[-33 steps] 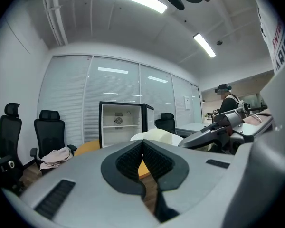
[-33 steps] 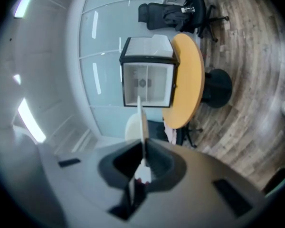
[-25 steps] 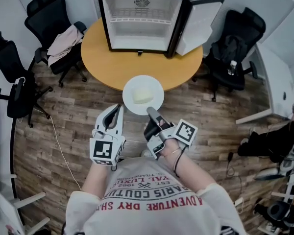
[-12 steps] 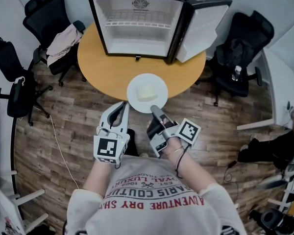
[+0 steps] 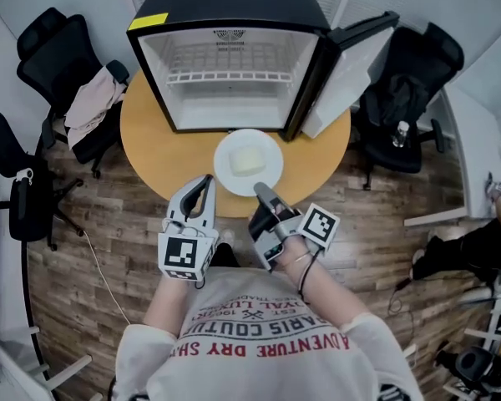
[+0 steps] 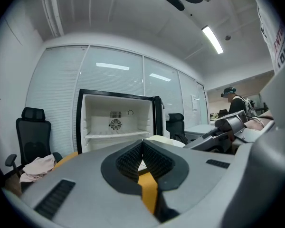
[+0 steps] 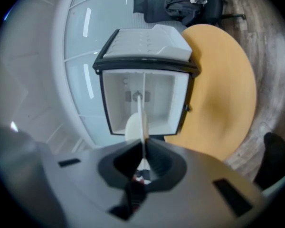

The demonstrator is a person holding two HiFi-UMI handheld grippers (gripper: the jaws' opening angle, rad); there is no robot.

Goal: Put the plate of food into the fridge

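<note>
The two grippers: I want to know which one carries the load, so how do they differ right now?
The right gripper is shut on the near rim of the plate; the left gripper is shut on nothing. The right gripper is rolled onto its side, so its view shows the plate edge-on; the left gripper sits level, beside the plate and apart from it. Both point toward the open fridge.

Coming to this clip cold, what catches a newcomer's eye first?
The open fridge, white and empty inside, stands on the round table at the top of the head view. In front of it, the right gripper is shut on the near rim of a white plate carrying pale food, while the left gripper is shut and empty beside it.
</note>
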